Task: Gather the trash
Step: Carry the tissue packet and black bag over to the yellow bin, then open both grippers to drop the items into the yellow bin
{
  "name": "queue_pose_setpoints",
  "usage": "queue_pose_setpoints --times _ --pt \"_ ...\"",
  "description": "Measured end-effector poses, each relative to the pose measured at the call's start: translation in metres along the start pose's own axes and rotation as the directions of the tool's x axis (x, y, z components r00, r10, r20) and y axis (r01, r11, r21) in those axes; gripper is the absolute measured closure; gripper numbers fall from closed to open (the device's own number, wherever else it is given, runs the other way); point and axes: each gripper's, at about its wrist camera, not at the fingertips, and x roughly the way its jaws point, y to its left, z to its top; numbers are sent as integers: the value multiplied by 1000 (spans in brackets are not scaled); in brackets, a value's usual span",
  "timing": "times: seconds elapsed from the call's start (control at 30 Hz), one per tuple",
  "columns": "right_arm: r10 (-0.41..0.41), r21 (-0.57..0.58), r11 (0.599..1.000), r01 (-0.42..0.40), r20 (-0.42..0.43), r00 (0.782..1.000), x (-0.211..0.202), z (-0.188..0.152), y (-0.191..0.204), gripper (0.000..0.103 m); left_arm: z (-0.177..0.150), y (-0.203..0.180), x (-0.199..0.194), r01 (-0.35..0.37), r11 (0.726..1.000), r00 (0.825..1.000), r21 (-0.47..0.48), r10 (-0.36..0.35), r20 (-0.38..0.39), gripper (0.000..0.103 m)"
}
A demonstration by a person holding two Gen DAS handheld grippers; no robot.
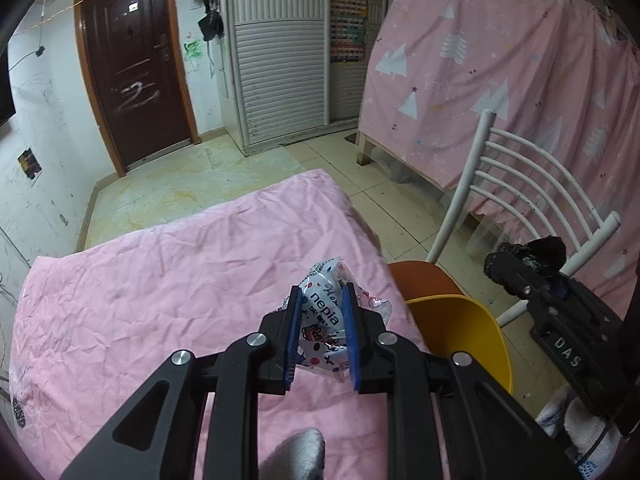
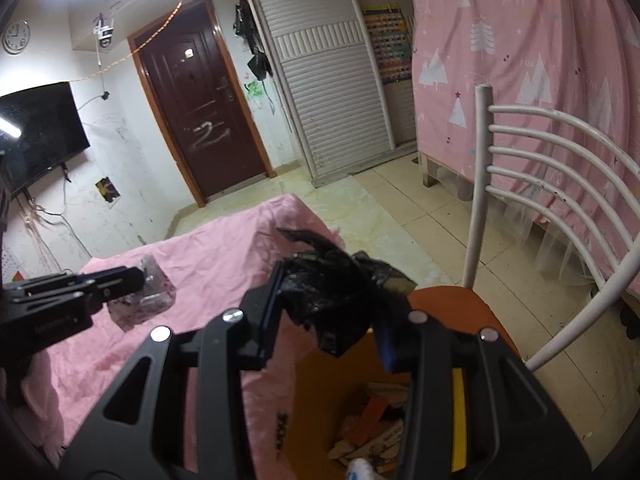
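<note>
My left gripper [image 1: 322,300] is shut on a crumpled white "nepia" tissue wrapper [image 1: 326,312] and holds it above the pink-covered table [image 1: 160,300]. In the right wrist view the same gripper [image 2: 136,280] shows at the left with the wrapper [image 2: 150,300]. My right gripper [image 2: 332,284] is shut on a crumpled black plastic bag [image 2: 332,296] and holds it over the open yellow bin [image 2: 320,392], which has paper trash inside. The bin [image 1: 460,328] stands just right of the table. The right gripper [image 1: 516,260] shows beyond it with the black bag [image 1: 548,250].
A white metal chair [image 2: 560,184] with an orange seat [image 2: 452,304] stands behind the bin. A pink curtain [image 1: 500,60] hangs at the right. A brown door [image 1: 132,80] and a white slatted wardrobe [image 1: 280,60] are at the far wall. A TV [image 2: 36,136] hangs at the left.
</note>
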Motion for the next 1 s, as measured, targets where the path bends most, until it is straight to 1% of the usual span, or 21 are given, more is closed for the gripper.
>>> queue_pose_setpoints --times 0.13,0.2,0.27,0.37,0.5,0.6,0.67,0.77,0.93,1.0 --pt "-24 7 1000 25 -19 1000 4 -10 -13 64 -1 -17 5 22 999 1000 28 -22 -6 93" --pt "-31 16 999 31 -38 999 9 -15 -18 59 -1 -23 8 31 999 999 38 -31 -10 93" --pt "-39 27 999 40 -54 998 12 -22 -25 51 -1 -29 11 38 998 999 45 -38 -16 93" --pt "-44 45 998 47 -62 997 13 -27 -34 49 -2 -38 15 45 997 999 57 -44 -24 93" --pt "-55 56 997 58 -50 997 10 -28 -41 48 -3 -49 19 59 995 998 75 -57 -31 93" --pt "-74 76 994 76 -23 997 3 -27 -49 47 -3 -58 22 104 991 994 88 -102 -33 93" --pt "-95 89 991 95 -5 995 -2 -27 -55 47 -2 -64 23 162 982 987 95 -161 -23 93" --pt "-126 102 987 124 12 992 -9 -28 -61 47 -2 -72 27 257 961 966 102 -256 -15 93" --pt "-167 121 979 162 33 985 -19 -33 -68 46 -4 -86 32 332 936 943 115 -332 -18 92" --pt "-176 125 978 170 38 984 -22 -34 -68 45 -6 -92 34 353 928 935 115 -352 -29 90"
